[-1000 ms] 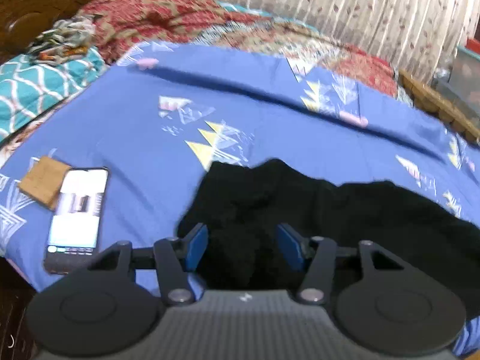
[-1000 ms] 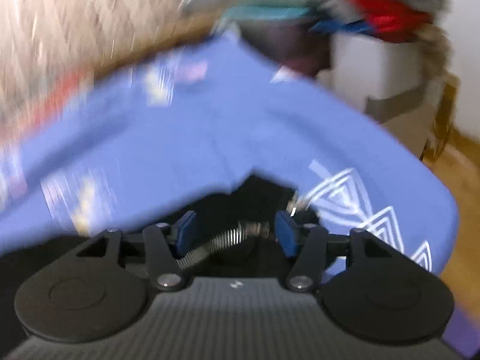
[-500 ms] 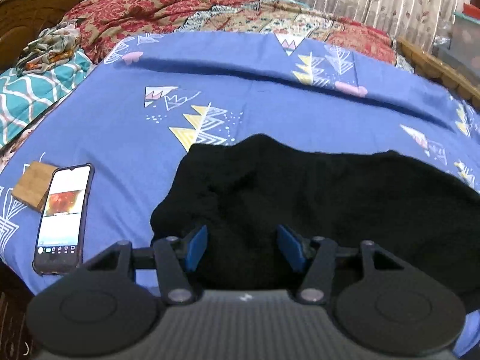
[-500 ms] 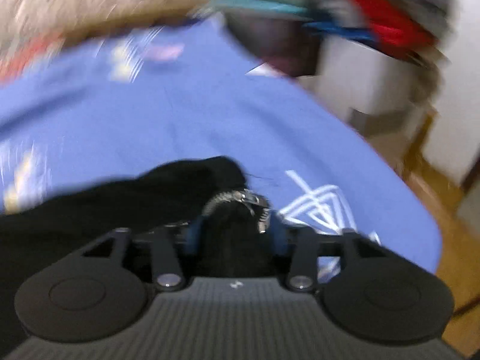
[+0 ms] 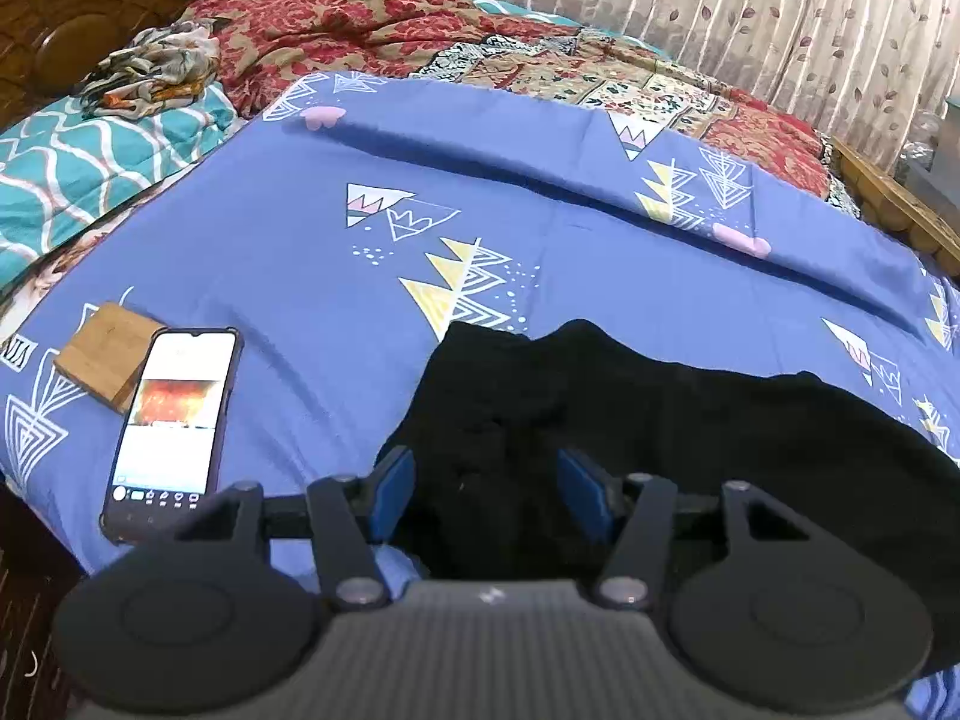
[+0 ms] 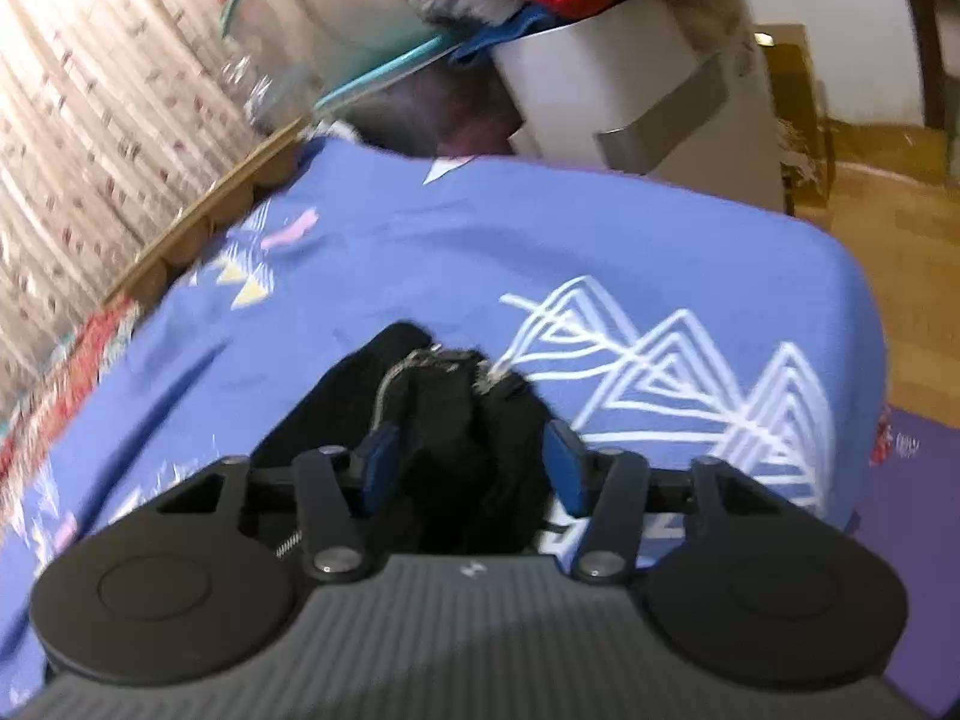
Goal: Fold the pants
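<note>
Black pants (image 5: 630, 420) lying on blue bedsheet (image 5: 300, 252). Left gripper (image 5: 486, 492) spreading wide, cloth between fingers, ungripped. Right gripper (image 6: 471, 471) likewise gaping around bunched zipper end.

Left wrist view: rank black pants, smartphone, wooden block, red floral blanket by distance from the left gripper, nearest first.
1. Black pants: between the fingers of the left gripper.
2. Smartphone with lit screen: on the blue sheet, left.
3. Square wooden block: just beyond the phone, touching it.
4. Red floral blanket: far end of the bed.
</note>
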A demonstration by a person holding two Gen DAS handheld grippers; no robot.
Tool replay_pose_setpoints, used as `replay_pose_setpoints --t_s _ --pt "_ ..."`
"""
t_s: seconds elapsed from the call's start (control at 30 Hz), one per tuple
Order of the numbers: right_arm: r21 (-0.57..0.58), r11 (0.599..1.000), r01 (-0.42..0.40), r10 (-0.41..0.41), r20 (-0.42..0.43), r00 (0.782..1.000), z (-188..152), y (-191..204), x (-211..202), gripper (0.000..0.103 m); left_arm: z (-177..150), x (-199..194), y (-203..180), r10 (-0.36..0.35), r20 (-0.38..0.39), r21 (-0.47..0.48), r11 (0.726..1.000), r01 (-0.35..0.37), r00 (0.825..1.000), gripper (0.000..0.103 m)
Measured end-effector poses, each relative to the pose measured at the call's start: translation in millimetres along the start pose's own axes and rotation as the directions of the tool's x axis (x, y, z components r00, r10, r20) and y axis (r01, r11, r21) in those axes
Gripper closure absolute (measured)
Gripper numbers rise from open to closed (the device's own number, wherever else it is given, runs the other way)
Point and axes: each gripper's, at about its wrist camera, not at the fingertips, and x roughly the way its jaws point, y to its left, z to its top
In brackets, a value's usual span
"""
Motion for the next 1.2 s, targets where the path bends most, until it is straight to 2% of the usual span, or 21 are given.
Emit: replay_pose_setpoints --t_s 0.03,0.07,0.17,0.27,0.3,0.4,0.47,0.57,0.63,0.7,0.73,0.77,0.8,0.83,0.9,1.03,1.13,1.2 --pt "-0.033 0.999 0.013 -0.014 -0.008 1.000 -2.8 6.8 4.4 0.069 -1.3 -2.2 0.5 0.005 0.002 -0.001 1.000 -0.005 1.000 0.049" --pt "-0.075 0.996 0.038 -0.039 -0.021 0.999 -5.9 12.3 7.3 0.076 -2.0 -3.8 2.0 0.009 0.002 -0.003 1.000 -0.009 1.000 0.049" --pt "-0.155 0.980 0.124 -0.121 0.025 0.992 -7.7 17.8 6.1 0.080 -3.5 -8.9 7.5 0.024 0.002 -0.017 1.000 -0.024 1.000 0.050" --pt "-0.037 0.987 0.155 -0.154 0.021 0.988 -3.8 -5.4 9.0 0.080 -3.4 -13.1 10.7 0.040 0.009 -0.017 0.999 -0.039 0.999 0.050" --pt "-0.030 0.988 0.153 -0.153 0.009 0.988 -5.0 -9.0 11.2 0.080 -2.9 -13.3 11.8 0.041 0.010 -0.015 0.999 -0.041 0.999 0.050" --pt "-0.124 0.978 0.166 -0.165 0.020 0.986 -8.2 5.0 6.0 0.078 0.6 -11.8 12.1 0.044 0.006 -0.010 0.999 -0.044 0.999 0.048" --pt "-0.046 0.989 0.138 -0.136 0.053 0.989 -4.9 -0.8 -8.5 0.061 3.5 -8.2 12.1 0.042 0.003 -0.006 0.999 -0.042 0.999 0.041" --pt "0.083 0.992 0.090 -0.097 0.077 0.992 -2.2 -17.5 -30.7 0.058 4.7 3.2 14.7 0.025 -0.024 -0.034 0.999 -0.026 0.999 0.028" --pt "0.128 0.991 0.045 -0.053 0.061 0.997 -5.5 -25.4 -40.4 0.056 4.2 14.5 16.8 -0.021 -0.050 -0.066 0.998 0.018 0.999 0.023" --pt "0.166 0.986 -0.007 0.003 0.024 1.000 -10.1 -30.9 -43.4 0.055 -0.7 30.9 16.4 -0.052 -0.083 -0.073 0.996 0.046 0.995 0.023" --pt "0.195 0.980 -0.031 0.029 0.012 1.000 -11.9 -34.8 -43.3 0.055 -4.8 42.0 12.9 -0.033 -0.112 -0.050 0.998 0.028 0.993 0.032" --pt "0.224 0.974 -0.042 0.041 0.008 0.999 -13.1 -37.0 -43.5 0.054 -11.9 57.3 6.3 0.040 -0.159 0.008 0.999 -0.039 0.986 0.042" --pt "0.250 0.967 -0.048 0.047 0.010 0.999 -12.6 -38.0 -44.4 0.053 -22.6 73.8 -0.4 0.128 -0.194 0.086 0.990 -0.113 0.973 0.041" --pt "0.275 0.960 -0.054 0.051 0.018 0.999 -13.5 -39.4 -45.3 0.052 -33.6 82.5 -2.8 0.163 -0.190 0.128 0.982 -0.140 0.968 0.037" --pt "0.300 0.952 -0.057 0.052 0.024 0.998 -13.7 -41.2 -44.4 0.051 -38.1 73.0 -5.3 0.177 -0.142 0.146 0.977 -0.156 0.974 0.035" --pt "0.308 0.950 -0.051 0.052 0.005 0.999 -10.3 -38.0 -40.6 0.047 -31.1 36.4 -4.5 0.130 -0.091 0.143 0.983 -0.117 0.987 0.037" --pt "0.329 0.942 -0.070 0.076 -0.003 0.997 -6.5 -41.8 -26.6 0.044 -23.8 -3.5 -2.0 0.109 0.037 0.103 0.988 -0.112 0.993 0.035" --pt "0.325 0.943 -0.075 0.085 -0.017 0.996 -7.7 -40.2 -17.0 0.044 -16.4 -20.3 -10.2 0.070 0.092 0.075 0.994 -0.077 0.993 0.035"
